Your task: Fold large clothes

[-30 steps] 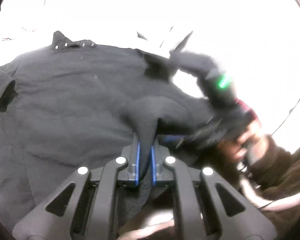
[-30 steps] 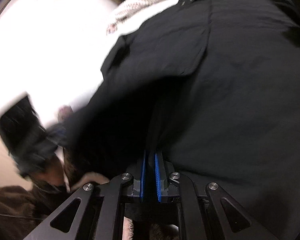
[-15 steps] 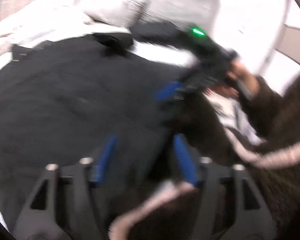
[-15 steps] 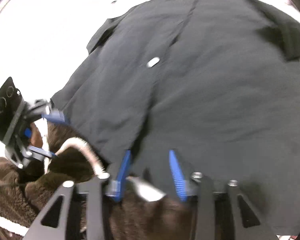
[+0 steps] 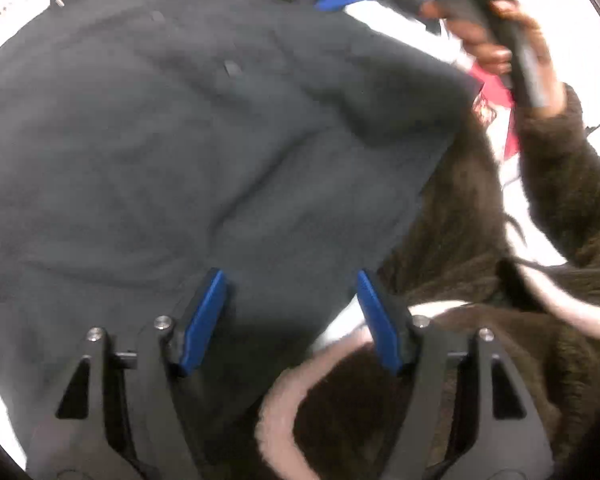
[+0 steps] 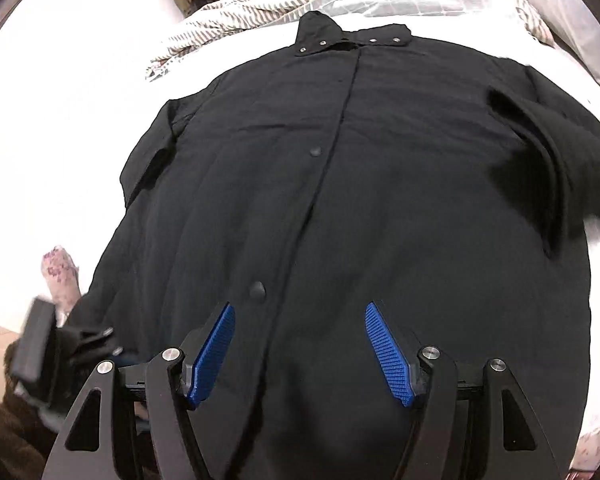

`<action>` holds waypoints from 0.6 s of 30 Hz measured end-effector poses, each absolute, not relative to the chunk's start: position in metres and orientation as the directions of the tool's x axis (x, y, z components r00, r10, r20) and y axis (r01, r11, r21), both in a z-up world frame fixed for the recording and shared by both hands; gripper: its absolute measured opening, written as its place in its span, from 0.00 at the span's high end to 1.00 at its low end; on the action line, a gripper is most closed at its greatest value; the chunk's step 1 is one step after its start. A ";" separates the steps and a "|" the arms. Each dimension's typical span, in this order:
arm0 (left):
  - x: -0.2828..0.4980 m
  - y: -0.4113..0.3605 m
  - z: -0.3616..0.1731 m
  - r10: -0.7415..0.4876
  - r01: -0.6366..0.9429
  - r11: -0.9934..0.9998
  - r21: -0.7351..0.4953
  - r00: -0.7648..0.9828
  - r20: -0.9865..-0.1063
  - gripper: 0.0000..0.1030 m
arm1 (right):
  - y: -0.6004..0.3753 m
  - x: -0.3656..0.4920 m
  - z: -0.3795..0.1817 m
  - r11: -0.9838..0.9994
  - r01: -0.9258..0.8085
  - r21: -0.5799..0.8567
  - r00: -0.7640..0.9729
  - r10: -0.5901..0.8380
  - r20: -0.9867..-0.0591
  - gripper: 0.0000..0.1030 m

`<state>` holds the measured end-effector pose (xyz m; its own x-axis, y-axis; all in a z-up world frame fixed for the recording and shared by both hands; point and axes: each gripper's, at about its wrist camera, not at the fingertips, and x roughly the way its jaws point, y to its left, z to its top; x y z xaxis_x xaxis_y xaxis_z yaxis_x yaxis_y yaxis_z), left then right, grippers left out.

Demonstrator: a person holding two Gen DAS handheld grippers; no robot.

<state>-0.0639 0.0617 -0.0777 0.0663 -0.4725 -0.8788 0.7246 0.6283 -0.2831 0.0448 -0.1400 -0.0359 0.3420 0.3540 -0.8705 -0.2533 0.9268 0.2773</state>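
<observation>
Fabric of the black snap-front coat (image 6: 380,184) lies spread flat on your white bed (image 6: 60,120), collar away from you. Your left gripper (image 5: 292,316) and right gripper (image 6: 300,348) have just opened; both sets of fingers stand apart above the hem, gripping nothing.

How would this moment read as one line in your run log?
black coat: flat on bed | left gripper: open, just released | right gripper: open, just released

A home bedroom: white bed sheet (image 6: 80,128), striped duvet (image 6: 236,12) and pillow (image 6: 556,4).
</observation>
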 end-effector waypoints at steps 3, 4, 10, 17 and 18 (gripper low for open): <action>-0.047 0.081 -0.043 -0.463 0.688 0.693 -0.217 0.194 -0.865 0.19 | -0.123 0.066 -0.030 0.929 -0.262 0.261 0.350 0.343 -0.872 0.32; -0.039 0.092 -0.031 -0.454 0.664 0.723 -0.192 0.247 -0.856 0.19 | -0.118 0.075 -0.028 0.929 -0.262 0.261 0.351 0.343 -0.871 0.32; 0.028 0.154 -0.006 -0.221 0.449 0.893 0.035 0.506 -0.834 0.14 | -0.096 0.103 -0.027 0.920 -0.255 0.296 0.349 0.373 -0.860 0.28; 0.122 0.193 -0.067 0.006 0.303 0.930 0.207 0.550 -0.835 0.14 | -0.087 0.127 -0.049 0.929 -0.240 0.283 0.313 0.350 -0.883 0.28; 0.133 0.202 -0.076 0.021 0.290 0.933 0.212 0.545 -0.838 0.16 | -0.088 0.130 -0.054 0.932 -0.232 0.278 0.306 0.342 -0.888 0.28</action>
